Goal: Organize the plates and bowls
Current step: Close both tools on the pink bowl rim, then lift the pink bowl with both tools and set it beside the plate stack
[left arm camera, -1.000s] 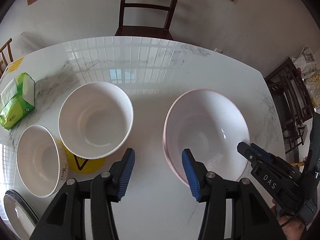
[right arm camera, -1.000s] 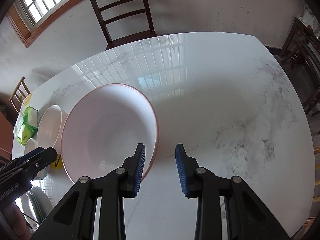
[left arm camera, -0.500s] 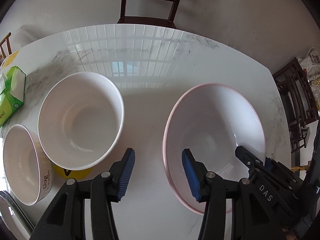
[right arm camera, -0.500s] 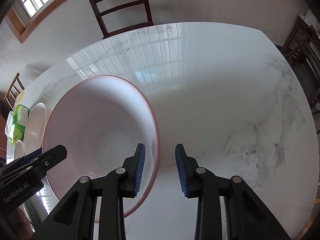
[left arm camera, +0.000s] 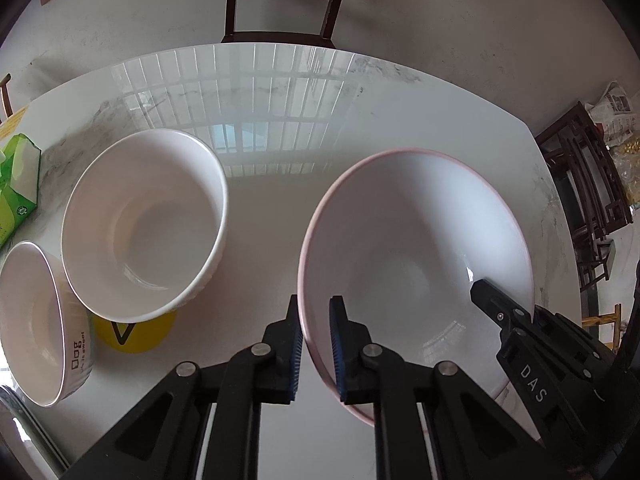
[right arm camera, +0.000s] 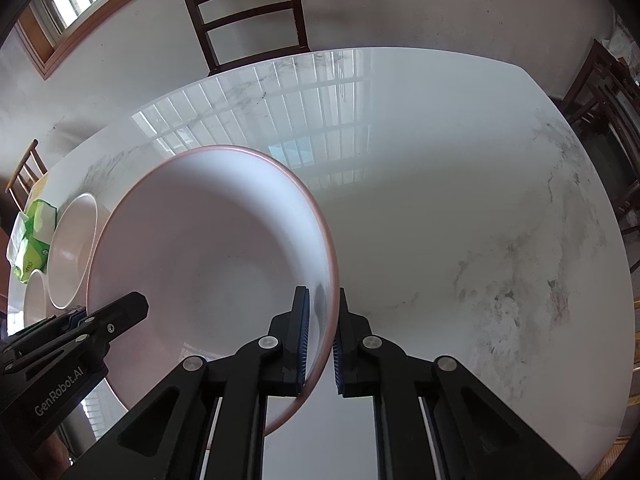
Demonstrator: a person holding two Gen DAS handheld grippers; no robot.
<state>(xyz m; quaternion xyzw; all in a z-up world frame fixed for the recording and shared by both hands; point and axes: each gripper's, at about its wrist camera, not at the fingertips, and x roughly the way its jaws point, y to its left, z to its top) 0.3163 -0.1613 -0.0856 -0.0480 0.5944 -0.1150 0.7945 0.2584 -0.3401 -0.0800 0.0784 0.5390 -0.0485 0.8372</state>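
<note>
The big pink-rimmed bowl is sitting on the white marble table, filling the right-centre of the left wrist view and the left-centre of the right wrist one. Both grippers are clamping it from opposite sides. The left gripper is pinching the bowl's left rim between its blue pads, its jaws having just been closing on it. The right gripper is pinching the right rim the same way, its jaws also having just been closing with the rim between them.

Over at the left of the left wrist view, a plain white bowl is resting partly over a yellow disc, and a smaller bowl with lettering is sitting just beside it at the lower left. A green tissue pack is lying near the left edge, and a dark wooden chair is standing behind the table at top centre.
</note>
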